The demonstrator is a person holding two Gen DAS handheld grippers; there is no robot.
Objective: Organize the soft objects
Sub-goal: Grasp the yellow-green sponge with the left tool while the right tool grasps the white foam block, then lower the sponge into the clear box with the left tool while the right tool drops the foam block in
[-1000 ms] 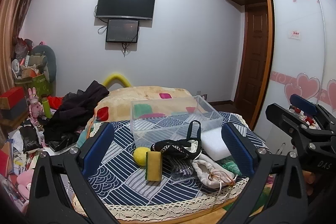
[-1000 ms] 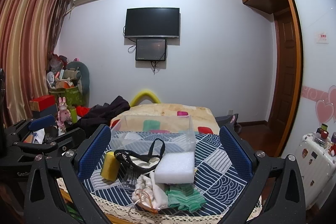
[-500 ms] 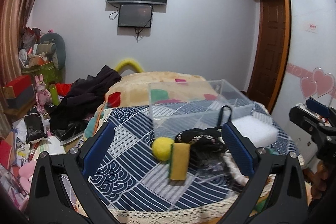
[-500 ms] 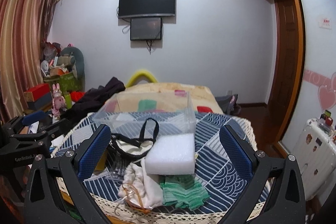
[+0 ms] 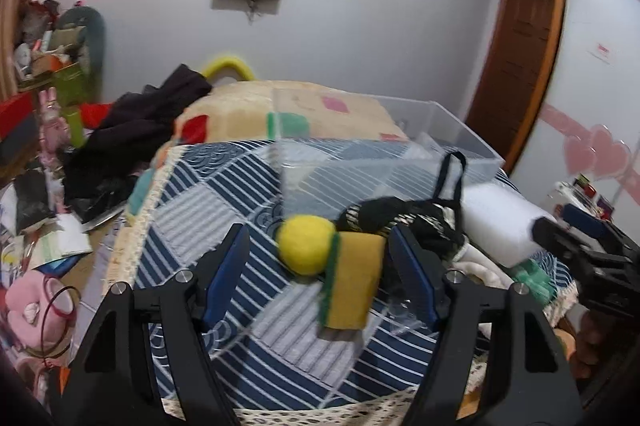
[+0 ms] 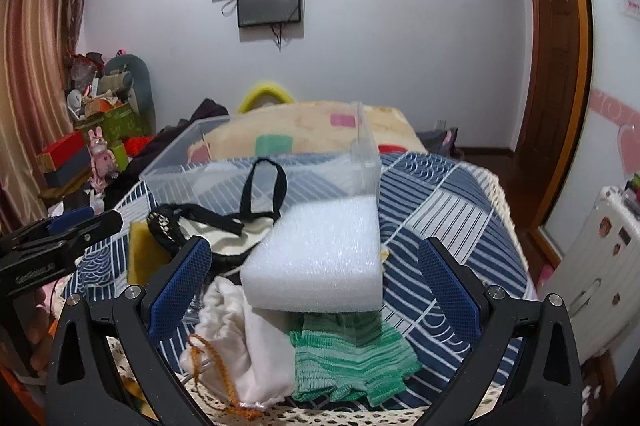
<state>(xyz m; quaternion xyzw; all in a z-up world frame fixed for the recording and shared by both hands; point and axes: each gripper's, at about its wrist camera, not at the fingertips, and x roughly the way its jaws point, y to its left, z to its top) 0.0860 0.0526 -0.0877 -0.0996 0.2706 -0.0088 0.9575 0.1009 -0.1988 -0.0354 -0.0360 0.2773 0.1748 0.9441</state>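
A clear plastic bin [image 5: 384,146] [image 6: 256,162] stands on the blue patterned tablecloth [image 5: 224,202]. In front of it lie a yellow ball [image 5: 306,244], a yellow-green sponge [image 5: 354,282], a black-strapped pouch [image 5: 404,216] [image 6: 240,230], a white foam block [image 6: 320,258] [image 5: 496,222], a white drawstring bag [image 6: 240,326] and a green knit cloth [image 6: 352,350]. My left gripper [image 5: 320,274] is open, its jaws either side of the ball and sponge. My right gripper [image 6: 316,290] is open, straddling the foam block.
The table's lace edge [image 6: 280,410] is just below the grippers. Beyond the table is a bed with a beige blanket [image 5: 288,110] and dark clothes [image 5: 136,130]. Clutter covers the floor at left [image 5: 36,210]. A white suitcase [image 6: 592,266] stands at right.
Both grippers have moved forward and down toward the table. The left now frames the ball and sponge. The right now frames the foam block. Nothing has been grasped.
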